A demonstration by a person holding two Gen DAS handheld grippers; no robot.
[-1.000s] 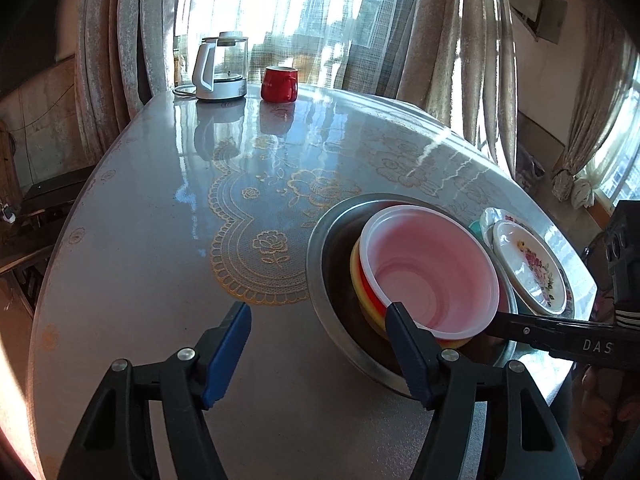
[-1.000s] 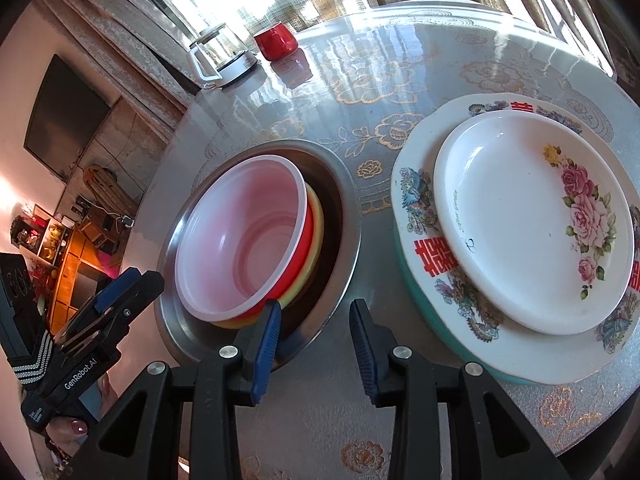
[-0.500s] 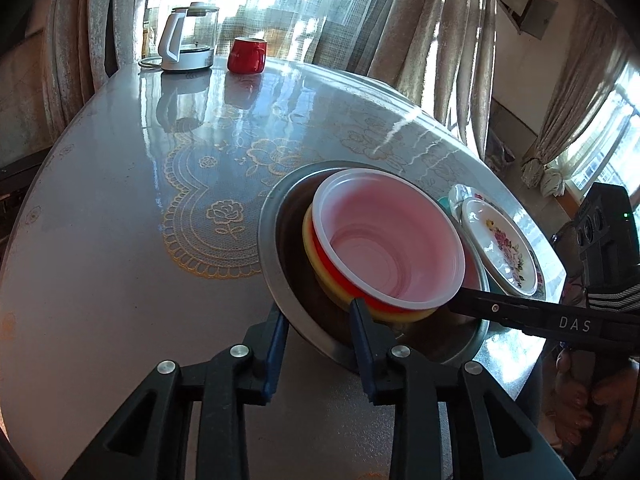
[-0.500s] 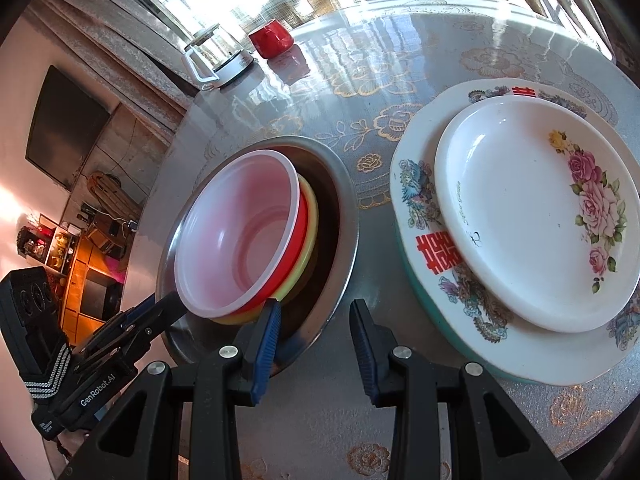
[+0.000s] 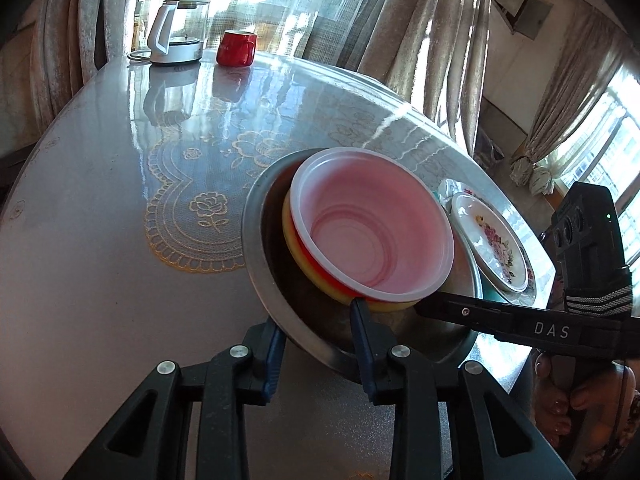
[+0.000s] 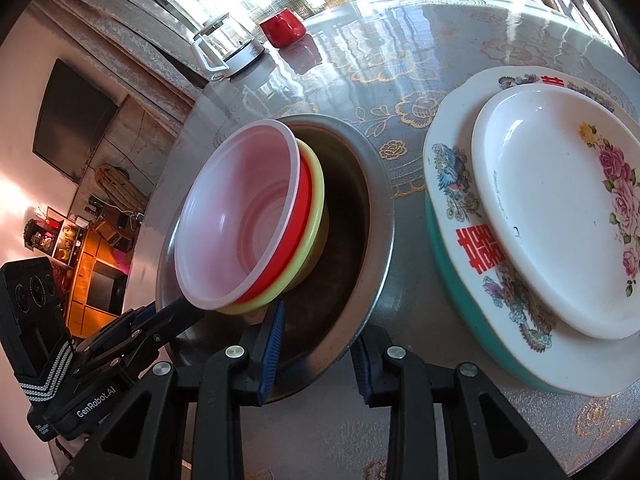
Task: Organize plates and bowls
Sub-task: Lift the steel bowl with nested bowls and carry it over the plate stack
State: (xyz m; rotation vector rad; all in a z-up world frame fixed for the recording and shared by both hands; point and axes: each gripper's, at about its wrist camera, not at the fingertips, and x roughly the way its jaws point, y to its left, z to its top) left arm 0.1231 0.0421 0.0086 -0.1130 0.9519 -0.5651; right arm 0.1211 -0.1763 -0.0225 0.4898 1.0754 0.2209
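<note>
The steel basin (image 5: 276,304) sits tilted on the table (image 5: 100,240) — the left gripper (image 5: 318,344) pinches its near rim, the right gripper's (image 6: 318,344) closing jaws straddle it; nested bowls (image 6: 248,220) inside lean leftward.

Steel basin (image 6: 372,216) on the table, near rim seemingly lifted, holding three nested bowls tilted: translucent pink bowl (image 6: 240,216) innermost, red bowl (image 6: 306,200), yellow bowl (image 6: 318,184) outermost. Beside the basin, apart from it: small white rose-patterned plate (image 6: 560,208) stacked on large teal-edged plate (image 6: 452,184) with red characters, both flat.
</note>
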